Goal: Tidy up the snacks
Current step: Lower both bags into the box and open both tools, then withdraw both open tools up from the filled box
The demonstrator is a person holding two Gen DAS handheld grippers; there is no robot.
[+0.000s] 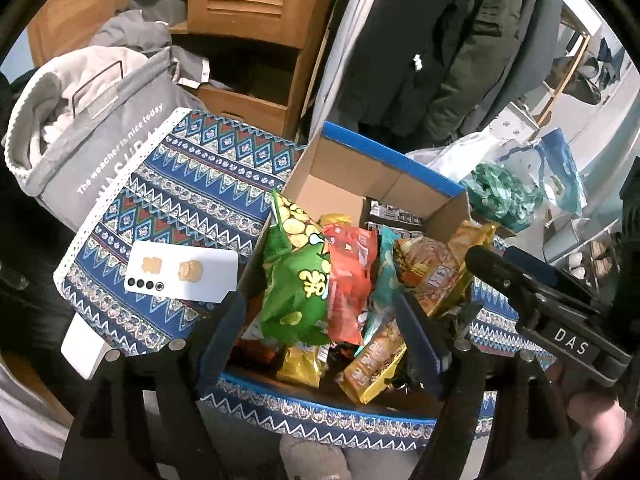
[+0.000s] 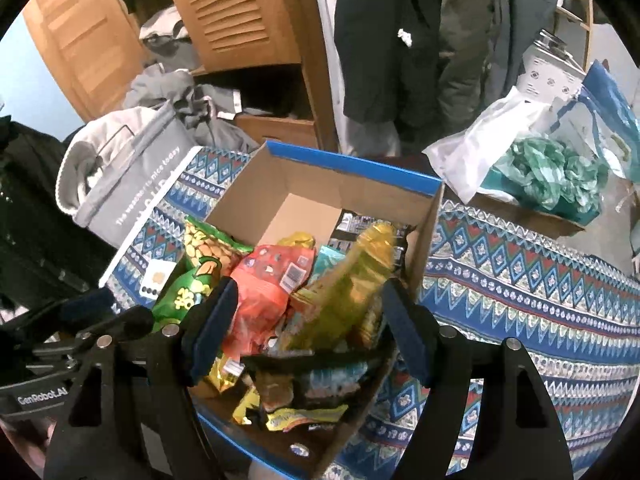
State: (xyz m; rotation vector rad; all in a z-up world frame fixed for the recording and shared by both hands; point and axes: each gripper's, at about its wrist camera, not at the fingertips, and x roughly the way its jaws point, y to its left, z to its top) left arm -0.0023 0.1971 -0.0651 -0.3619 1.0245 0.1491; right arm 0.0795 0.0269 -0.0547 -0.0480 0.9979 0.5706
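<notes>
An open cardboard box with a blue rim (image 1: 352, 136) (image 2: 352, 164) sits on a patterned cloth and holds several snack bags. A green chip bag (image 1: 300, 276) (image 2: 188, 292), a red bag (image 1: 348, 280) (image 2: 264, 284) and a gold bag (image 1: 432, 268) (image 2: 356, 280) stand in it. My left gripper (image 1: 320, 320) is open above the box's near end, its fingers on either side of the green and red bags. My right gripper (image 2: 308, 320) is open over the red and gold bags, touching nothing that I can tell. It also shows at the right of the left wrist view (image 1: 520, 284).
A white phone (image 1: 184, 276) lies on the patterned cloth (image 1: 180, 200) left of the box. A grey laundry bag (image 1: 92, 132) stands at the left. Plastic bags with green material (image 2: 552, 176) lie at the right. A wooden cupboard (image 2: 240, 12) and hanging coats (image 2: 420, 40) stand behind.
</notes>
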